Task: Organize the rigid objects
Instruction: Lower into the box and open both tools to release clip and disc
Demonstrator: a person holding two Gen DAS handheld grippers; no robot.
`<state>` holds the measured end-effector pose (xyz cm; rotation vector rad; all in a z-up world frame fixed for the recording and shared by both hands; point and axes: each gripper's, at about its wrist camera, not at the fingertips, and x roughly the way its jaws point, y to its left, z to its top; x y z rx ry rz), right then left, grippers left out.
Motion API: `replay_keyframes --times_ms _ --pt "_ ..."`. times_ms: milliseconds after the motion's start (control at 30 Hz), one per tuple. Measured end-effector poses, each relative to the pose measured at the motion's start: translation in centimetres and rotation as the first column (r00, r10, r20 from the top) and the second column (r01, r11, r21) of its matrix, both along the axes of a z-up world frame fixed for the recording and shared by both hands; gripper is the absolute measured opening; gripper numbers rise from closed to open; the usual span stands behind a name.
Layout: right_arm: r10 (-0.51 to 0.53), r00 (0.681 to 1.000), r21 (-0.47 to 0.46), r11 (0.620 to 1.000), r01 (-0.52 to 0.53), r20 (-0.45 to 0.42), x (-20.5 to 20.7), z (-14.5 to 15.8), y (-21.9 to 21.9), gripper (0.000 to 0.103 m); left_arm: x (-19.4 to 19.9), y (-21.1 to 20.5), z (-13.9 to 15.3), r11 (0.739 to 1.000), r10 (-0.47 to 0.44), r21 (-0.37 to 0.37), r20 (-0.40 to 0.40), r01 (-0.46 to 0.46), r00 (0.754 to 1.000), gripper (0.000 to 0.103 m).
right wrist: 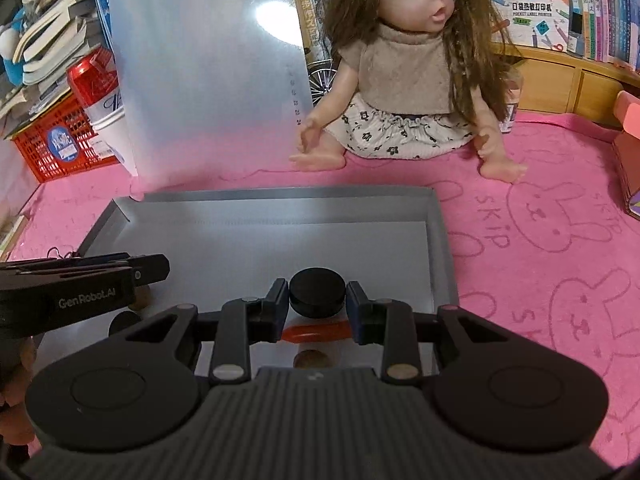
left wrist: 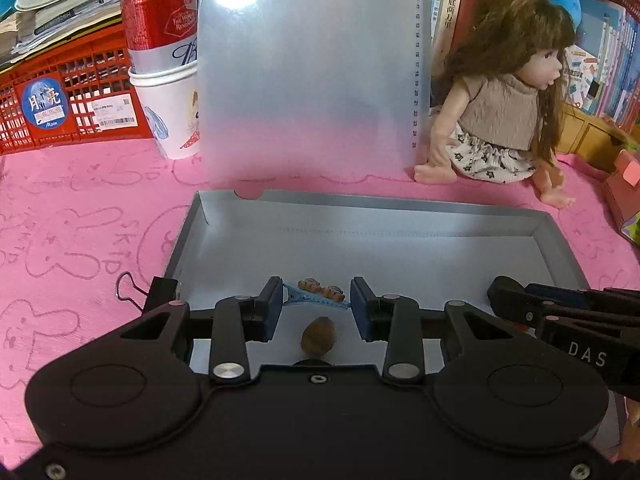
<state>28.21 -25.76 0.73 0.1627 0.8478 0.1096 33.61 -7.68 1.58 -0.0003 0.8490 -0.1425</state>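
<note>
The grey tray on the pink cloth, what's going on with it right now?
A person holds a tool in each hand over the grey tray. The left tool grips a blue hair clip; the right tool grips a black round disc. A brown nut and an orange piece already lie in the tray.

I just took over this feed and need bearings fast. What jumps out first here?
A long-haired doll sits on the pink cloth behind an open grey box. Over the box, the left tongs grip a blue hair clip, and the right tongs grip a black disc. A red can stands in a paper cup at the far left.
</note>
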Motion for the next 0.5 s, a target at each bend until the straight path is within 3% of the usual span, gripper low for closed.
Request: replay_keyframes --times_ms 367,400,433,500 --pt "-0.01 1.0 -0.035 0.999 0.01 -0.005 0.24 -0.39 0.51 0.04 0.03 -0.11 -0.71 1.0 -0.001 0.016 0.002 0.001 1.0 0.036" --pt "-0.011 1.0 -0.037 0.999 0.011 -0.002 0.22 -0.37 0.57 0.043 0.02 -0.08 -0.68 1.0 0.0 0.014 0.0 0.0 1.0 0.036" --pt "-0.014 1.0 -0.04 0.999 0.014 0.0 0.18 -0.34 0.61 0.053 -0.05 -0.05 -0.63 1.0 -0.001 0.011 0.0 0.001 1.0 0.036" --pt "-0.02 1.0 -0.035 0.999 0.021 0.009 0.01 -0.16 0.57 0.057 -0.21 0.04 -0.45 1.0 -0.01 0.003 0.001 0.01 1.0 0.042"
